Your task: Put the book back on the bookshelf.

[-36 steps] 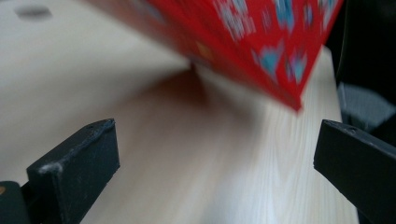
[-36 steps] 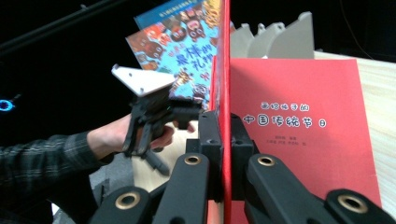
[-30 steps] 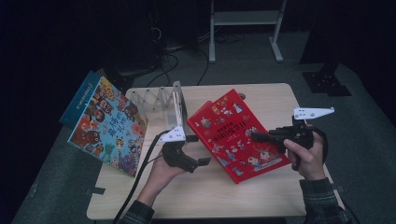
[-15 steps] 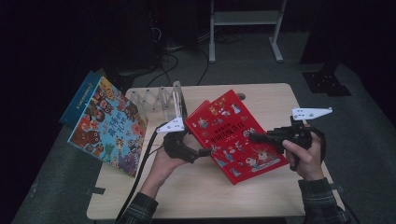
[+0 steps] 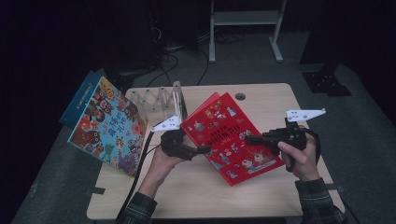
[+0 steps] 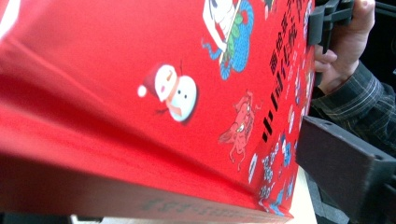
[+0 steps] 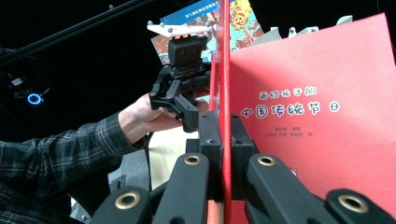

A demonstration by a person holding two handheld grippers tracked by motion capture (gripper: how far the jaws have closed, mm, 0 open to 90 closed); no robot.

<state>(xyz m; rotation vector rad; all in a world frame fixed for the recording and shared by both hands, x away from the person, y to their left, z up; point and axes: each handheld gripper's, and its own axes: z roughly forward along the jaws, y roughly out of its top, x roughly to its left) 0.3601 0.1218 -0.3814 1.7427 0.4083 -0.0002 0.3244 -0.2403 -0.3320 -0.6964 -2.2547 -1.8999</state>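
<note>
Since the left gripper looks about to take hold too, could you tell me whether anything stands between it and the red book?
Nothing visible does. The red book lies directly at the left gripper, whose jaws have just been closing with the book's edge between them. The right gripper is already clamped on the opposite edge.

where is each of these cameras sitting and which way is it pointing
High view: above the person's side, facing forward and down on the table; both forearms show.
Left gripper view: on the left gripper, along the red book; one jaw shows.
Right gripper view: on the right gripper, clamped on the book's edge, facing the left hand.
All share the book.
</note>
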